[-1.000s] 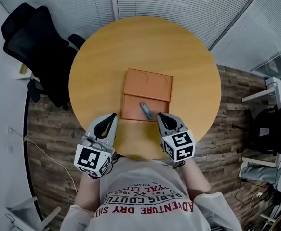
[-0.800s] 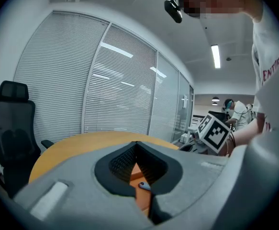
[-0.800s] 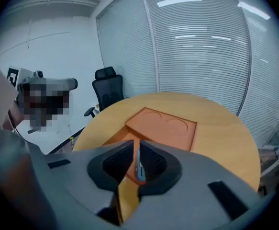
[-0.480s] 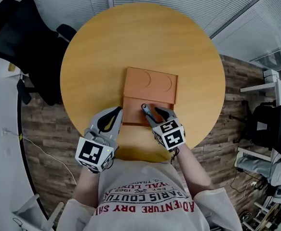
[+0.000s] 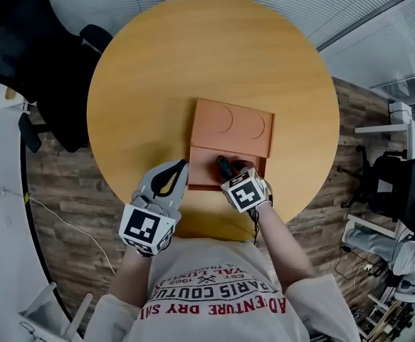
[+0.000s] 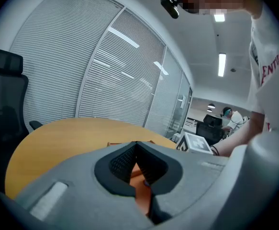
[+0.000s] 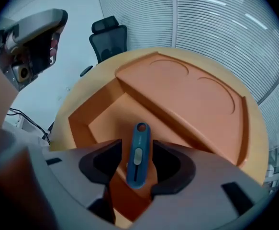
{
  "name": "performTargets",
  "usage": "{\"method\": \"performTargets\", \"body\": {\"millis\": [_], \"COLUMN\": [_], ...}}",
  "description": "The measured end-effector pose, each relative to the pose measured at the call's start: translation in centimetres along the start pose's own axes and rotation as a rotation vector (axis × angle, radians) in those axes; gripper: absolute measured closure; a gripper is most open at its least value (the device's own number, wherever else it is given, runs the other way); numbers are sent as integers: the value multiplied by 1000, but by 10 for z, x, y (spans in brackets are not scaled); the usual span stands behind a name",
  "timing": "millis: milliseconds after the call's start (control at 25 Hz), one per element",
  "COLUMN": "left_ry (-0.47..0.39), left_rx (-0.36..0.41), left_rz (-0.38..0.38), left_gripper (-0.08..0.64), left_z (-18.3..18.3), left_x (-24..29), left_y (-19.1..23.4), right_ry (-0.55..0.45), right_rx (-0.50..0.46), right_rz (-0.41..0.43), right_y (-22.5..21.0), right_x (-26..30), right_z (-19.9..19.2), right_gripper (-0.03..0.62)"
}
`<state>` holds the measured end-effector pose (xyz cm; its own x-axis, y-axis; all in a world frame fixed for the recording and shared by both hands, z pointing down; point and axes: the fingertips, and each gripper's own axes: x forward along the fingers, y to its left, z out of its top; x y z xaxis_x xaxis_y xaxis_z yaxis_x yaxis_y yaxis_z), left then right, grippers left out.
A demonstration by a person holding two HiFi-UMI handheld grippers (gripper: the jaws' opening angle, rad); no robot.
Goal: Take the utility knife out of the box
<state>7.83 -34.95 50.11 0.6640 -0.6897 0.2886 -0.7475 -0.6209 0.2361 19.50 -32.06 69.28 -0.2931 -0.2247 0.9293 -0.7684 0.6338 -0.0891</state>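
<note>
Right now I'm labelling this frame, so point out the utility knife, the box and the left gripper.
utility knife (image 7: pixel 138 153), right gripper view, middle of its blue body.
box (image 5: pixel 233 125), head view, flat top of its lid.
left gripper (image 5: pixel 184 164), head view, its closed jaw tips.

Blue utility knife (image 7: pixel 138 153) with grey slider, flat in shallow compartment of open orange box (image 7: pixel 192 97)

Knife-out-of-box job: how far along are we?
Done: the flat orange box lies open. In hand: the right hand-held gripper reaches down into it, jaws opening, straddling the blue plastic utility knife without pressing it. Left: grip and lift it out. The left hand-held gripper, shut, sits by the box's left edge.
</note>
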Motion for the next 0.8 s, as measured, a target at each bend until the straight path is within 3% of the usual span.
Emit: {"method": "performTargets", "body": {"millis": [160, 400, 800], "left_ry": [11, 21, 13], "left_rx": [-10, -15, 16], "left_rz": [13, 42, 55], "left_gripper": [565, 565, 565], "left_z": [-4, -8, 1], "left_x": [-1, -5, -11], "left_y": [9, 9, -6], "right_ry": [65, 81, 45], "right_rx": [-12, -28, 36], "right_rz": [-7, -33, 8], "right_y": [2, -3, -11], "right_x": [9, 7, 3], "right_z": [-7, -12, -14], "right_gripper": [383, 419, 463]}}
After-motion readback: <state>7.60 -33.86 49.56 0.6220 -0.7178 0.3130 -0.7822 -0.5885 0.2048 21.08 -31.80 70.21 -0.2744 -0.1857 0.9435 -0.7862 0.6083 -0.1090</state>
